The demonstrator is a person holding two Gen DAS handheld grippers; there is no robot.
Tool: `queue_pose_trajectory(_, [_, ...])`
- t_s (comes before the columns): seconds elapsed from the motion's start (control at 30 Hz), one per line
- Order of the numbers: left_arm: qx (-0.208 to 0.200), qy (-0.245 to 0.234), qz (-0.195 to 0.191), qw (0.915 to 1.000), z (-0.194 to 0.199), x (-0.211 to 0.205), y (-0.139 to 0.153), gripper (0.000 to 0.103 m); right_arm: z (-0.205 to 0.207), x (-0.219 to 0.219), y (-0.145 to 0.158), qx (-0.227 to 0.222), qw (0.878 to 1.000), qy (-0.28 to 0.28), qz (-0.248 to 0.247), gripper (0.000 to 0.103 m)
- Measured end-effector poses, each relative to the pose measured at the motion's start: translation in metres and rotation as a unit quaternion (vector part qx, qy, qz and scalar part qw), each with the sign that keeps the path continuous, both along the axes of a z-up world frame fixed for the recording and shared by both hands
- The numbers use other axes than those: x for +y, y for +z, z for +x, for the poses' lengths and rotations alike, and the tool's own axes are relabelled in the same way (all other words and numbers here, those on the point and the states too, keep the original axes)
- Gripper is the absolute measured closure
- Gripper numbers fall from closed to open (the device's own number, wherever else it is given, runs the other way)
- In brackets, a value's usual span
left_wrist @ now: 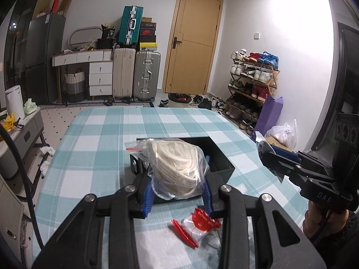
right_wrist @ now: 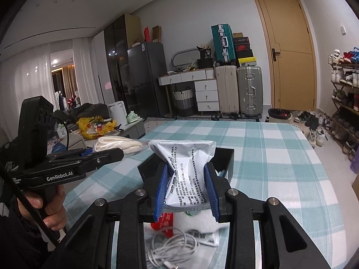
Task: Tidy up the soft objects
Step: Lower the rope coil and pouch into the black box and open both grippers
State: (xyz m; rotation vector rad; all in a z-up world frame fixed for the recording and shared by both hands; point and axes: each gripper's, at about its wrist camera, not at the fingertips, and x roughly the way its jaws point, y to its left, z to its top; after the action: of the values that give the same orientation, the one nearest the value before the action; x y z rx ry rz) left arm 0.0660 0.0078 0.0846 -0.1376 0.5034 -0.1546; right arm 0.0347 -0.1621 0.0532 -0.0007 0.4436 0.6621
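My left gripper (left_wrist: 178, 182) is shut on a clear plastic bag of coiled white rope (left_wrist: 177, 168) and holds it above the near edge of a black open box (left_wrist: 221, 154) on the checked table. The bag also shows in the right wrist view (right_wrist: 116, 144). My right gripper (right_wrist: 186, 187) is shut on a silver printed foil packet (right_wrist: 186, 168), held over the black box (right_wrist: 226, 157). In the left wrist view the right gripper (left_wrist: 269, 157) is at the right, beside the box.
On the teal checked tablecloth (left_wrist: 101, 139) near me lie a red and clear plastic bag (left_wrist: 197, 224), a white packet (right_wrist: 202, 226) and a coiled white cable (right_wrist: 172, 251). A shoe rack (left_wrist: 251, 89) stands right, suitcases (left_wrist: 134, 76) and a door behind.
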Motion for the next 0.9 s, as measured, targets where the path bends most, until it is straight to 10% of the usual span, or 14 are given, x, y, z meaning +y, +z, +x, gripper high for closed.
queue_pose_trajectory(0.9, [0.075,0.102,0.111,0.9857,0.100,-0.023,-0.041,0.069,0.084,0.038,-0.024,0.061,0.997,0.001,-0.036,0.070])
